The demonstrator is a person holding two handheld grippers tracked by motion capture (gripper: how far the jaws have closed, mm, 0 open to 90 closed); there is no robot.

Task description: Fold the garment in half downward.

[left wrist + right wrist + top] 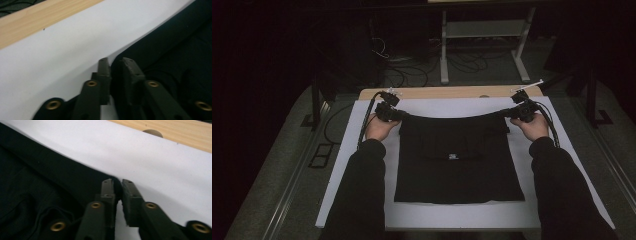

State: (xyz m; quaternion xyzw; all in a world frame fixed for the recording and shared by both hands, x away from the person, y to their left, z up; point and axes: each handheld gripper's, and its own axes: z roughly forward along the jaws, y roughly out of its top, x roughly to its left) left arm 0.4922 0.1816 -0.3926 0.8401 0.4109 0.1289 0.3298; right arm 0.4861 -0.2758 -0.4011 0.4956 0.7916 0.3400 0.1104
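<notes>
black garment (459, 160) flat on white board (427, 215); left tool (113, 62) and right tool (117, 182) narrow, cloth corners between jaws.

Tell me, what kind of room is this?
Probably a lab or workshop, not a home. A black shirt lies on a white board set on a wooden table, loose cables trail over the floor, and a bare metal desk frame stands behind.
</notes>
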